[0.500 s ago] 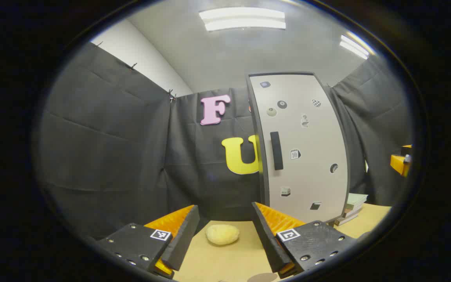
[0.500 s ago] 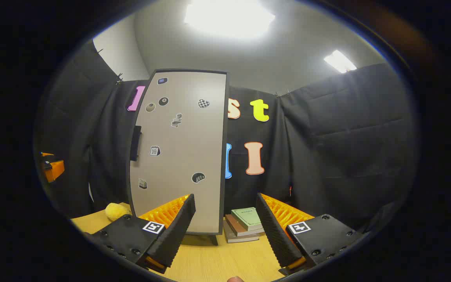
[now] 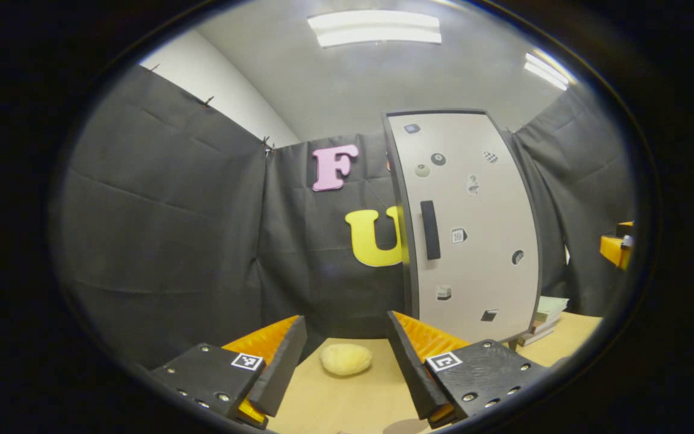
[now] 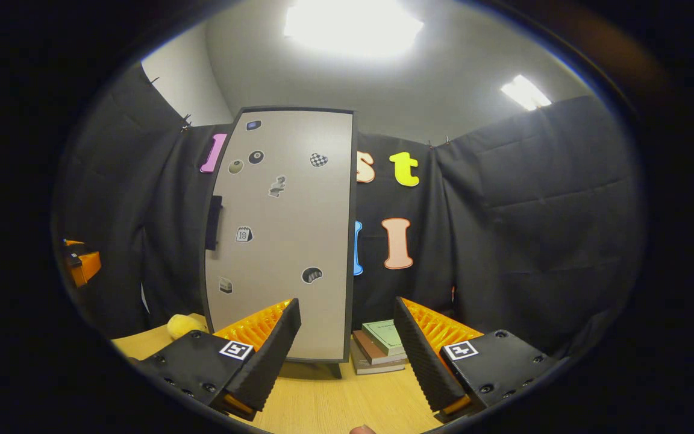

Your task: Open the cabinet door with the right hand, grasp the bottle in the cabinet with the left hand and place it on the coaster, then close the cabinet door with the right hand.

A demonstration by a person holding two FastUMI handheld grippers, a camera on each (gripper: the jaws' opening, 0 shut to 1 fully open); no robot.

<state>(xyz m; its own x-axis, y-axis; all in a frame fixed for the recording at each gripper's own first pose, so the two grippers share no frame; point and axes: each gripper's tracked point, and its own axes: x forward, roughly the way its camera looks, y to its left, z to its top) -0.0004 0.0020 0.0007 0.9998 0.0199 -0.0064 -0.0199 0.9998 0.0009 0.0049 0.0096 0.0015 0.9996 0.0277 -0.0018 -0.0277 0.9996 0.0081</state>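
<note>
Left gripper view has the left claw (image 3: 347, 361) wide open at the bottom of the frame, holding nothing. Between its fingers, farther back on the wooden surface (image 3: 347, 404), lies a small yellow lump (image 3: 346, 359). The tall cabinet (image 3: 467, 223) stands right of the middle, its door shut, with a dark handle (image 3: 430, 230) near its left edge. In the right gripper view the right claw (image 4: 347, 355) is open and empty too. A stack of books (image 4: 383, 345) sits low, beside the cabinet.
</note>
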